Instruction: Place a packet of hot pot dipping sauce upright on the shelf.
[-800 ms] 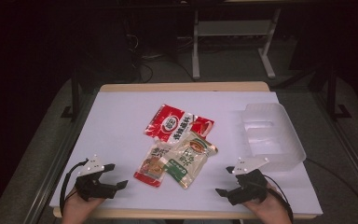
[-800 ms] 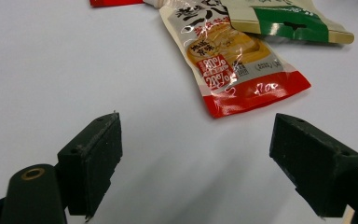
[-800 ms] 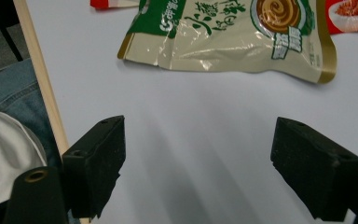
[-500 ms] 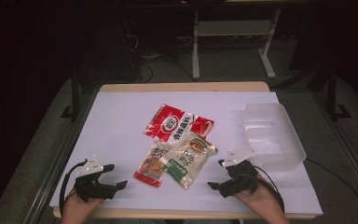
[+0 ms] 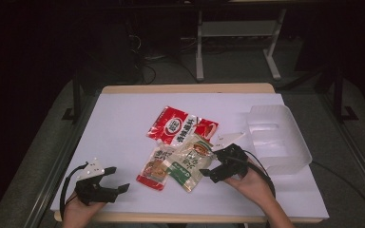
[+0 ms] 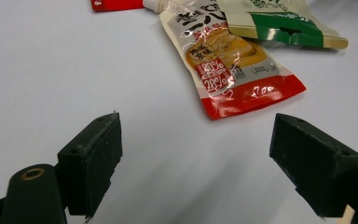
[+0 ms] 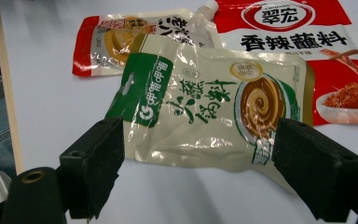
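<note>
Right hand-held gripper [image 5: 210, 167] sits wide open at the green-and-cream sauce pouch [image 7: 205, 107], nothing gripped yet. Pouch lies flat on tabletop [image 5: 123, 123], overlapping the other packets. Clear plastic bin [image 5: 278, 137] empty; I'd say nothing's sorted. Left hand-held gripper [image 5: 116, 179] open, idle.

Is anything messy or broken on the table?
Nothing looks broken or spilled. The three sauce packets lie in a loose, crooked heap: the green-and-cream packet overlaps the small red-edged packet, with the big red packet behind them. The clear plastic bin beside them holds nothing. The right claw is open near the green-and-cream packet.
</note>
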`<action>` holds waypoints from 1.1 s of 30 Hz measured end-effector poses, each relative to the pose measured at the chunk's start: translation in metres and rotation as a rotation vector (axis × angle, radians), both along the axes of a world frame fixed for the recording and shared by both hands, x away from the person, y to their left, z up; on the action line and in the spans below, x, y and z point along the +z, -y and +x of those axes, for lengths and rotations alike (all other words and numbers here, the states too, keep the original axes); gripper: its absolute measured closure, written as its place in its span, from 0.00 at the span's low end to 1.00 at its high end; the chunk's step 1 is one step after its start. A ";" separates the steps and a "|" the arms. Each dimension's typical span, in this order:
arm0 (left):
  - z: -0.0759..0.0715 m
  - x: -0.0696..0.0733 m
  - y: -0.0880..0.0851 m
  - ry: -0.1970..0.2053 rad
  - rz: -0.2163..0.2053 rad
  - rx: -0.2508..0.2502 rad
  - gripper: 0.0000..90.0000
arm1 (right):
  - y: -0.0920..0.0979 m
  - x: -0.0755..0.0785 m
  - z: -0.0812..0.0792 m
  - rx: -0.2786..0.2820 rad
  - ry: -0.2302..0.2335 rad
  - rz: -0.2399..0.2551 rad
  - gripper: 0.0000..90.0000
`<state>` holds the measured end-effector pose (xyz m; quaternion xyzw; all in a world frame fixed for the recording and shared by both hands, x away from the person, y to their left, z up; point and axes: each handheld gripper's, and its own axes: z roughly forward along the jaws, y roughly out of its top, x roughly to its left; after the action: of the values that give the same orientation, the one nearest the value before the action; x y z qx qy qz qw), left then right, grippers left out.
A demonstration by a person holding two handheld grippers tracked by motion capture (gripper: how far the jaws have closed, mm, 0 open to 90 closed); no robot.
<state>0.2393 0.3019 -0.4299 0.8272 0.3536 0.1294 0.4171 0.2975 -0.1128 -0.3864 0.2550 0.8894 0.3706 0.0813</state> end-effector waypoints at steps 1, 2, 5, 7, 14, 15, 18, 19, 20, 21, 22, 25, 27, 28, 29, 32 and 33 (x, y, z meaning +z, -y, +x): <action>0.001 0.000 0.000 0.001 0.001 -0.001 0.18 | -0.002 0.001 0.003 0.001 -0.005 -0.013 0.18; 0.001 0.001 0.000 0.006 0.005 -0.007 0.18 | -0.003 0.001 0.005 0.000 -0.003 -0.018 0.18; 0.002 0.000 0.000 0.005 0.007 -0.009 0.18 | -0.009 0.001 0.013 0.000 -0.005 -0.023 0.18; 0.002 0.000 0.000 -0.001 0.003 -0.006 0.18 | -0.014 0.001 0.018 0.003 -0.005 -0.034 0.18; 0.002 0.000 0.000 0.009 -0.004 -0.005 0.18 | -0.027 -0.004 0.036 0.008 -0.021 -0.073 0.19; 0.002 0.000 0.001 0.008 -0.004 -0.004 0.18 | -0.028 -0.004 0.038 0.004 -0.025 -0.081 0.19; 0.002 0.000 0.001 0.003 -0.004 -0.007 0.18 | -0.031 -0.006 0.045 0.000 -0.031 -0.086 0.20; 0.002 0.000 0.001 0.003 -0.004 -0.007 0.18 | -0.031 -0.007 0.046 0.001 -0.032 -0.087 0.21; 0.002 0.000 0.001 0.003 -0.009 -0.008 0.18 | -0.032 -0.008 0.048 0.001 -0.034 -0.088 0.21; 0.002 0.000 0.001 0.006 -0.014 -0.008 0.18 | -0.033 -0.010 0.049 -0.002 -0.039 -0.095 0.21; 0.002 0.000 0.001 0.006 -0.015 -0.008 0.18 | -0.033 -0.012 0.052 0.000 -0.046 -0.103 0.22; 0.002 0.000 0.001 0.004 -0.017 -0.007 0.18 | -0.034 -0.019 0.058 -0.012 -0.057 -0.122 0.23; 0.002 -0.001 0.002 0.000 -0.013 -0.008 0.18 | -0.034 -0.022 0.060 -0.019 -0.059 -0.131 0.23; 0.002 -0.001 0.002 -0.001 -0.013 -0.009 0.18 | -0.035 -0.024 0.061 -0.020 -0.060 -0.138 0.24; 0.002 -0.001 0.002 -0.001 -0.013 -0.009 0.18 | -0.035 -0.025 0.063 -0.018 -0.062 -0.147 0.24; 0.002 -0.001 0.002 -0.001 -0.012 -0.008 0.18 | -0.039 -0.029 0.065 -0.024 -0.054 -0.166 0.25; 0.002 -0.001 0.002 0.000 -0.010 -0.009 0.18 | -0.039 -0.030 0.065 -0.026 -0.057 -0.164 0.27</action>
<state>0.2417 0.3002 -0.4308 0.8267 0.3505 0.1256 0.4219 0.3625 -0.0735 -0.4168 0.2695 0.9153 0.2882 0.0812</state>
